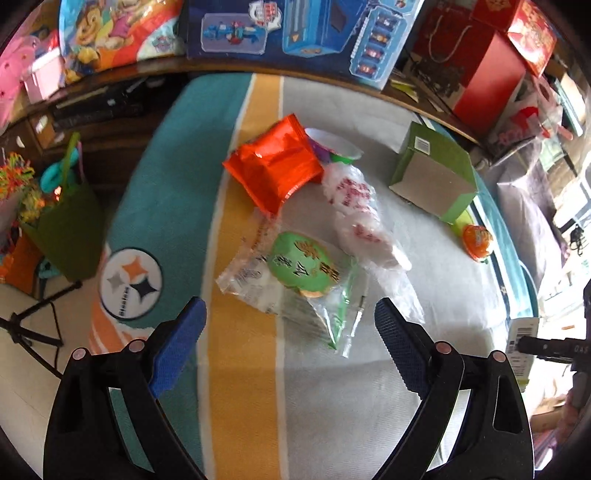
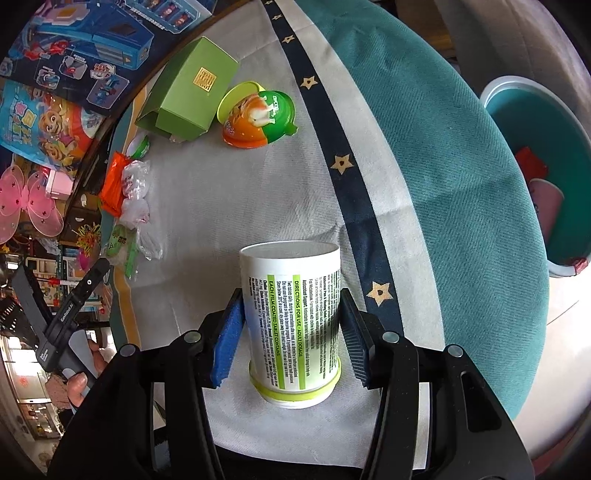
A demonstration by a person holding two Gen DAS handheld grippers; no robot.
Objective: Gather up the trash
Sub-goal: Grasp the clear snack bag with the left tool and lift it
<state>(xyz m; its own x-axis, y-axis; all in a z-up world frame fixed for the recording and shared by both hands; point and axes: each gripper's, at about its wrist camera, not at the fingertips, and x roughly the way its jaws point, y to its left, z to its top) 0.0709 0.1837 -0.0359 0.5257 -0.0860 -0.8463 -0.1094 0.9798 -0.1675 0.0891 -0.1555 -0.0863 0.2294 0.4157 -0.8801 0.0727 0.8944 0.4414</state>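
My left gripper [image 1: 290, 321] is open above a clear wrapper with a green label [image 1: 295, 280], which lies between and just beyond its blue pads. Beyond lie an orange foil bag [image 1: 275, 166], a crumpled clear plastic bag [image 1: 358, 210], a small white cup [image 1: 332, 146], a green carton [image 1: 432, 173] and an orange-green capsule [image 1: 478, 240]. My right gripper [image 2: 291, 328] is shut on a white pill bottle [image 2: 293, 317] with green-striped print, held over the bedspread. The carton [image 2: 188, 88] and capsule [image 2: 258, 114] also show in the right wrist view.
A teal bin [image 2: 535, 173] with a red and a pink item inside stands at the right past the bed's edge. The striped bedspread [image 1: 243, 369] carries the trash. Toy boxes [image 1: 295, 29] and a red box [image 1: 480, 74] line the far side. A green bag [image 1: 66, 229] stands at the left.
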